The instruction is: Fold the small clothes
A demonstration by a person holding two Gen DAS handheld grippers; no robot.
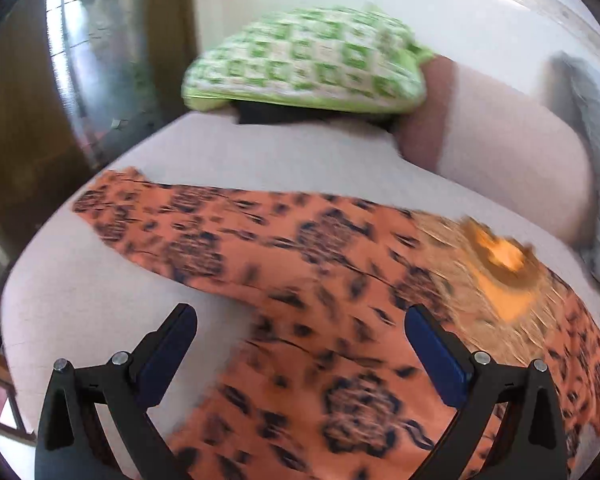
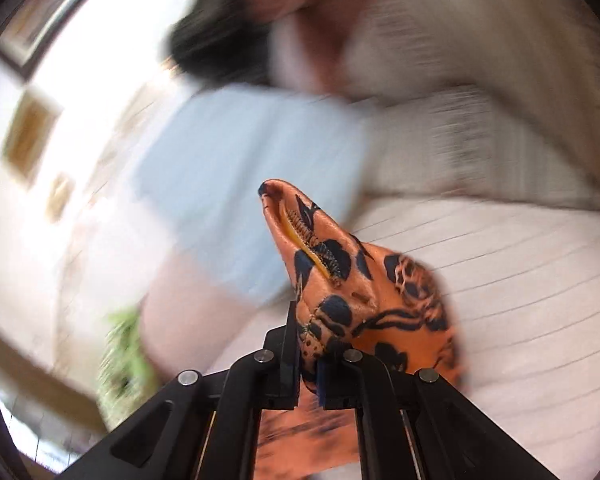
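A: Garment [image 1: 308,264], orange with dark floral print, lies spread across a pale bed [image 1: 100,288], running from upper left to lower right in the left wrist view. Motion blur throughout.

B: Left gripper [image 1: 300,320]?

A: Jaws wide apart, nothing between them, hovering over the garment's near part. Beyond it, a green-and-white checked cushion [image 1: 304,62] sits at the bed's far side; grey cloth [image 1: 588,152] at far right.

B: Right gripper [image 2: 308,344]?

A: Jaws closed on a bunched fold of the garment [image 2: 340,280], which stands up from the fingers; a stitched seam with yellow edging shows on it. Striped pale bedding [image 2: 520,280] lies to its right. Background too blurred to identify.
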